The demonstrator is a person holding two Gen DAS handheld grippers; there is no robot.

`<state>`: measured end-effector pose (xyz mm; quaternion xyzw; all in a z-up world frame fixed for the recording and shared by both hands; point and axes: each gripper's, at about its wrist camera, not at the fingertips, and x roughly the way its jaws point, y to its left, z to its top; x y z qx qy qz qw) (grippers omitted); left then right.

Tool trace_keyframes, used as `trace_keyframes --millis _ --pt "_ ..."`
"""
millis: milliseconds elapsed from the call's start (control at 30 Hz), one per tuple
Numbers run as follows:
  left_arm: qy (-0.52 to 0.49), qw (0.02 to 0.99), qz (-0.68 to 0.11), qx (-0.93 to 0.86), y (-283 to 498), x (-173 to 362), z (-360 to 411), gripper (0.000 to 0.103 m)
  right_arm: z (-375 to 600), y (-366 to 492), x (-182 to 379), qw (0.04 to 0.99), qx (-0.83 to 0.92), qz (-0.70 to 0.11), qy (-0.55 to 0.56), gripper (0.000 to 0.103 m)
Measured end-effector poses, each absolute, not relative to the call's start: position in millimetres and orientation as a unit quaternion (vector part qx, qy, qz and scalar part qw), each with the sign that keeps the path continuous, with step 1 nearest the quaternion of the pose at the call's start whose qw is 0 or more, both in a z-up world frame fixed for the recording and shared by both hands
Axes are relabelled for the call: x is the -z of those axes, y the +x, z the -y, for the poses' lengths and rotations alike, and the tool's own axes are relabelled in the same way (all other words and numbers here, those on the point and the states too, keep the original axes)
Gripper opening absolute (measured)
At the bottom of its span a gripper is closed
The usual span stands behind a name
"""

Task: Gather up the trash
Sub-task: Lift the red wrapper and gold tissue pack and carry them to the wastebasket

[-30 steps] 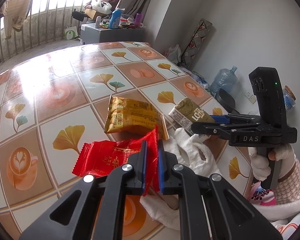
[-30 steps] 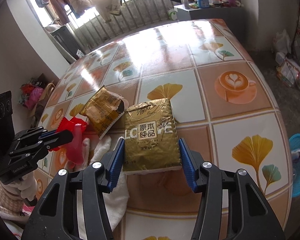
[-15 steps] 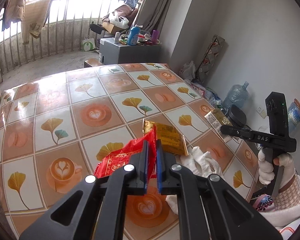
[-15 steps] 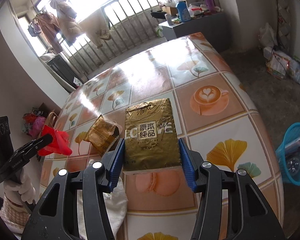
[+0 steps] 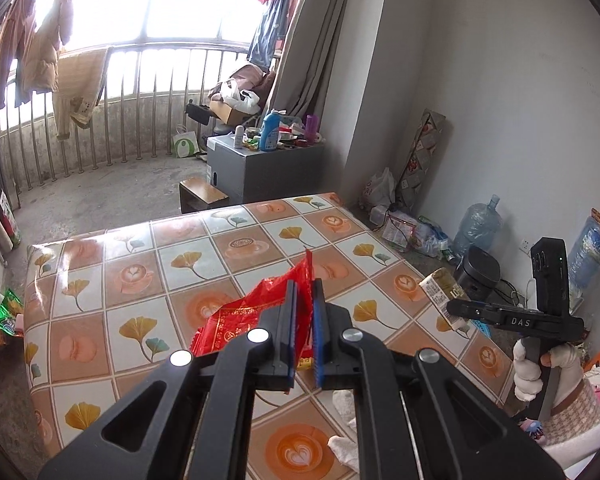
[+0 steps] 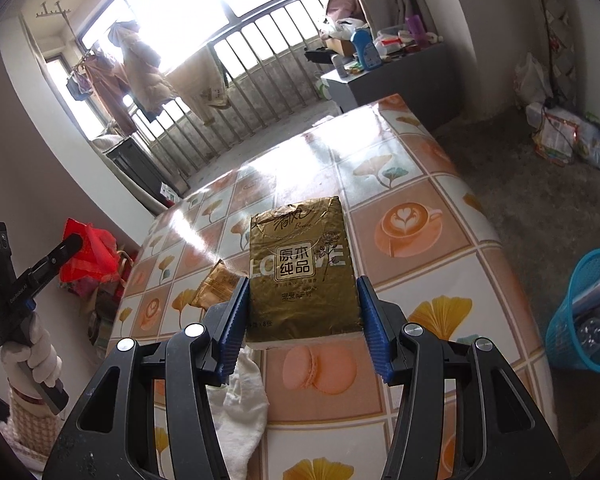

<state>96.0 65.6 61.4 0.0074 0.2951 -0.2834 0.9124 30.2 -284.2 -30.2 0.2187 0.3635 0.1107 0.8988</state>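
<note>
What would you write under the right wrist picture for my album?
Tongs gripping a gold tissue pack above the patterned table, blue trash basket waiting on the floor.

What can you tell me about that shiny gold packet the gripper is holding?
The gold packet is a flat, rectangular pack in crinkly metallic foil, with a framed label of Chinese characters and pale letters across the front. A white edge shows at its bottom end. The right gripper clamps it by its two long sides, blue pads pressing on it, holding it in the air above the table, its top end pointing away.
</note>
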Motion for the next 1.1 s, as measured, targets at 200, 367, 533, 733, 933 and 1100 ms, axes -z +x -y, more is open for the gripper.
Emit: trace_keyframes --millis 200,367,533,733,933,1100 --pt "0.017 0.907 -0.278 0.314 97 -73 -35 0.006 294 23 27 0.902 -0.109 -0.351 0.228 0.049" --pt "0.024 0.899 -0.269 0.345 100 -81 -3 0.006 306 17 24 0.903 -0.103 -0.339 0.241 0.049" --pt "0.038 0.885 -0.268 0.378 102 -83 35 0.006 322 10 23 0.905 -0.092 -0.329 0.255 0.049" --pt "0.055 0.861 -0.272 0.426 104 -84 91 0.006 352 -2 28 0.903 -0.065 -0.316 0.283 0.049" --pt "0.071 0.821 -0.286 0.489 109 -81 172 0.006 413 -28 29 0.904 0.017 -0.288 0.317 0.049" --pt "0.090 0.776 -0.306 0.544 104 -71 259 0.006 483 -59 45 0.876 0.142 -0.286 0.361 0.049"
